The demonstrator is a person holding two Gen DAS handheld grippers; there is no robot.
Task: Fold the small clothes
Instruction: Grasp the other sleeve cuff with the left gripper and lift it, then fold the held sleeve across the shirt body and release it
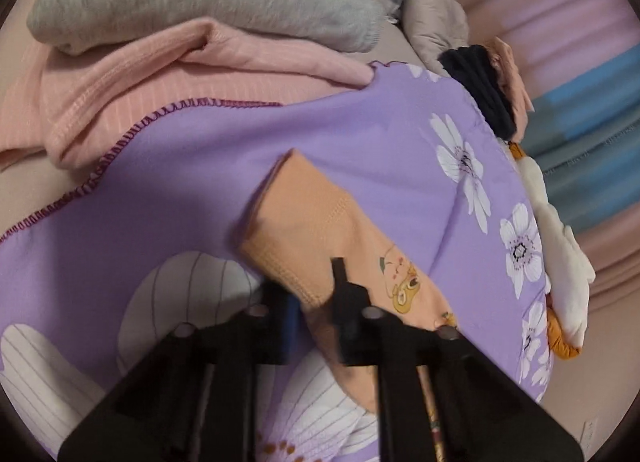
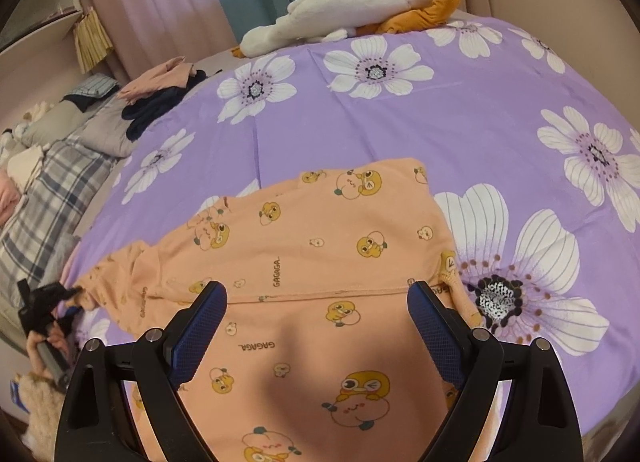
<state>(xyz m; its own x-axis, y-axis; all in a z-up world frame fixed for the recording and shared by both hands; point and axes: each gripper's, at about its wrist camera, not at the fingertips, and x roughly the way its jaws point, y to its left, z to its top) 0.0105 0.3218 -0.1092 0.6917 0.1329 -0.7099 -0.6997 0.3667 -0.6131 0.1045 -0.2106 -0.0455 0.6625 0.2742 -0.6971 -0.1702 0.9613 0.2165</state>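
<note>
I pinch the sleeve (image 1: 316, 238) of the orange shirt (image 2: 320, 262), spread mid-frame on the purple sheet (image 2: 460, 110), with my left gripper (image 1: 316, 294), right gripper (image 2: 316, 322) wide, next folding it inward.

We see the shirt (image 2: 304, 262) lying spread on the bedspread (image 2: 460, 110), its sleeve (image 1: 316, 230) reaching out to the left. Our right gripper (image 2: 316, 326) hangs over the shirt's near part, and our left gripper (image 1: 316, 294) sits at the sleeve's end with the cloth between its fingers. Behind the shirt, at the bedspread's far edge, lies a plush toy (image 2: 352, 10). To the far left a small pile of clothes (image 2: 160, 94) rests at the bedspread's edge. Beyond the sleeve, folded sweaters (image 1: 192, 34) lie stacked beside the bedspread.
</note>
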